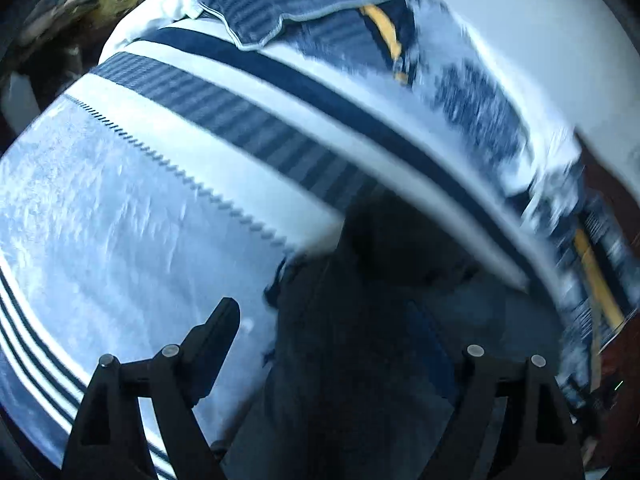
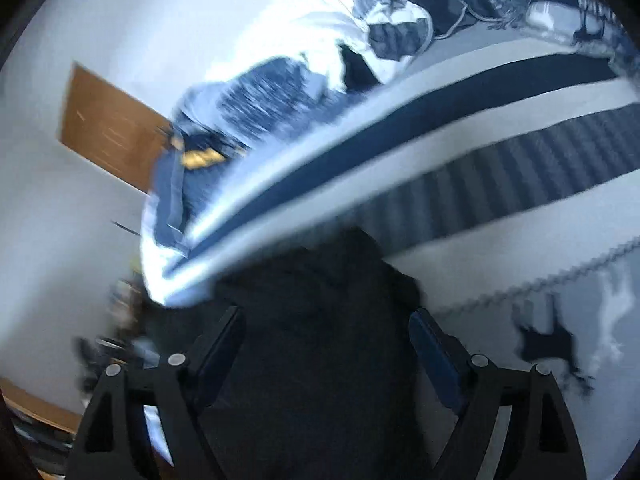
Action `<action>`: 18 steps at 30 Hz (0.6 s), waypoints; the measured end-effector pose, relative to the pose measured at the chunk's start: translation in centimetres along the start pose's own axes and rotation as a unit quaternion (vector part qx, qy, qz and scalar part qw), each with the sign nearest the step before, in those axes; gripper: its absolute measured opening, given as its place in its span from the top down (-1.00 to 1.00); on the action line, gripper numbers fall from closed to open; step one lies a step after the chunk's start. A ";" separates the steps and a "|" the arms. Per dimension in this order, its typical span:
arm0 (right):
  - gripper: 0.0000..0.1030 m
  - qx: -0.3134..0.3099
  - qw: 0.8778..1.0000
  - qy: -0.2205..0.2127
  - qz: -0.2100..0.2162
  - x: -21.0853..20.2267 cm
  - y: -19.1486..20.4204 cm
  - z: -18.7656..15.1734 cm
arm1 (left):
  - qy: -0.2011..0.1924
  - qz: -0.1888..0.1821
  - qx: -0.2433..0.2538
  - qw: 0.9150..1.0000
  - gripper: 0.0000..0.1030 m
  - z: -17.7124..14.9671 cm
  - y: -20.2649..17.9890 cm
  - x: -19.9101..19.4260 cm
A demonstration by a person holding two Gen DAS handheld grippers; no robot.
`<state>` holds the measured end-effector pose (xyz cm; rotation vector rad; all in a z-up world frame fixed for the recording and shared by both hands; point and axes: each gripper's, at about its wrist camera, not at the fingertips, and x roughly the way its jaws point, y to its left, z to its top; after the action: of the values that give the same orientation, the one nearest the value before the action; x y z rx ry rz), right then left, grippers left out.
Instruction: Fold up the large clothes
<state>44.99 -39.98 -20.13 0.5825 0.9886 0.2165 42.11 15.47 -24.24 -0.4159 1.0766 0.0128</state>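
Observation:
A dark, almost black garment (image 1: pixel 384 280) lies on the bed's striped blanket (image 1: pixel 224 120). In the left wrist view its left edge runs between the fingers of my left gripper (image 1: pixel 332 344). The jaws stand wide, and the left finger (image 1: pixel 218 332) is clear of the cloth. The right finger is lost against the dark fabric. In the right wrist view the same garment (image 2: pixel 320 300) fills the space between the spread fingers of my right gripper (image 2: pixel 326 346), and its blue right pad (image 2: pixel 434 354) shows beside the cloth. Neither gripper pinches the fabric.
The blanket (image 2: pixel 500 92) is white with navy and grey bands. A blue ribbed cloth (image 1: pixel 296 4) and a navy piece with a yellow stripe (image 1: pixel 384 28) lie at the far end. Crumpled clothes (image 2: pixel 400 20) are heaped further along the bed. A brown wooden panel (image 2: pixel 108 128) stands by the wall.

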 end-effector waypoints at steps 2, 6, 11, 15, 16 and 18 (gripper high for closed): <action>-0.64 0.004 0.999 0.031 -0.025 1.9 -0.9 -0.9 | 0.021 0.022 0.033 0.999 -0.49 -0.9 -1.1 1.6; 0.62 0.045 0.996 0.071 0.010 3.8 -2.4 -1.6 | 0.027 0.013 0.047 0.998 0.88 -1.0 -2.1 2.2; 0.92 0.013 0.999 -0.022 -0.045 -1.6 -0.5 -1.4 | -0.019 0.027 0.064 0.997 0.93 0.7 -3.2 1.4; 0.96 -0.011 0.989 0.000 -0.150 1.2 -0.3 -2.5 | 0.006 0.084 0.061 0.995 0.93 0.3 -3.8 5.5; 0.99 0.001 0.985 0.018 -0.171 2.7 -1.2 -2.8 | 0.005 0.082 0.053 0.995 0.93 0.2 -3.7 5.8; 0.99 0.028 0.987 0.043 -0.152 4.5 -2.8 -3.7 | -0.003 0.076 0.037 0.996 0.87 0.1 -3.3 5.3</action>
<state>44.08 -39.01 -26.44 0.4688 1.1570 -0.0591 45.50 11.44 -27.67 -0.2671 1.0966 0.1092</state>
